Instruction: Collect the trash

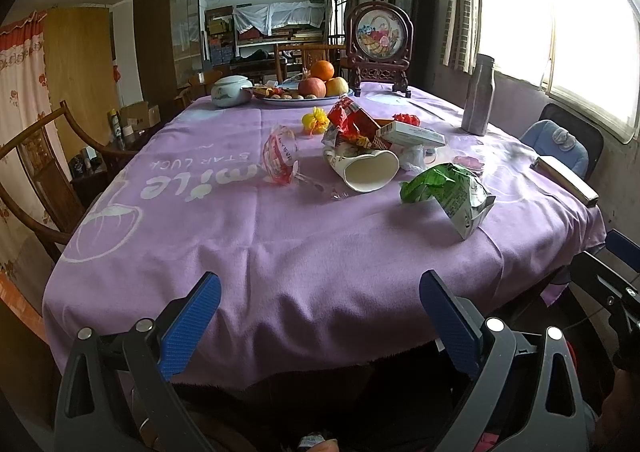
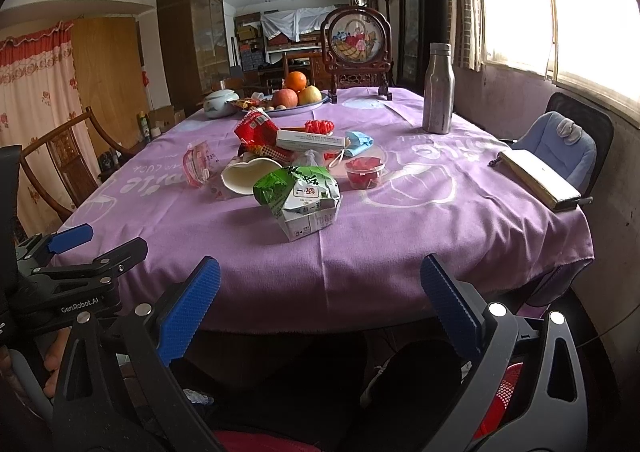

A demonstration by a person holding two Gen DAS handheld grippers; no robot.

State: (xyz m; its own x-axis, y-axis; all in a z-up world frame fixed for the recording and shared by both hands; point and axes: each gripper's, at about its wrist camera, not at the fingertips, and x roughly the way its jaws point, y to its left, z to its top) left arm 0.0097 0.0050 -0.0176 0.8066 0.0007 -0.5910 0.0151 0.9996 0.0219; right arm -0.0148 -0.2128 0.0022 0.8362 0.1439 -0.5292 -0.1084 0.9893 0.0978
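Note:
Trash lies in a heap mid-table: a crushed green-and-white carton (image 1: 452,194) (image 2: 304,198), a squashed paper cup (image 1: 368,170) (image 2: 250,174), a red-and-clear wrapper (image 1: 280,156) (image 2: 198,164), red snack bags (image 1: 352,120) (image 2: 256,128), a flat white box (image 1: 414,134) (image 2: 312,140), a blue face mask (image 2: 358,144) and a small cup of red scraps (image 2: 364,172). My left gripper (image 1: 320,292) hangs open at the table's near edge, empty. My right gripper (image 2: 320,280) is open too, empty, in front of the carton. The left gripper (image 2: 76,252) shows at the right view's left side.
The table wears a purple cloth (image 1: 280,244). At the back stand a fruit plate (image 1: 312,88), a white lidded jar (image 1: 230,90), a framed round screen (image 1: 380,40) and a metal bottle (image 2: 438,90). A long gold box (image 2: 538,178) lies at the right edge. Wooden chairs (image 1: 36,172) flank the left.

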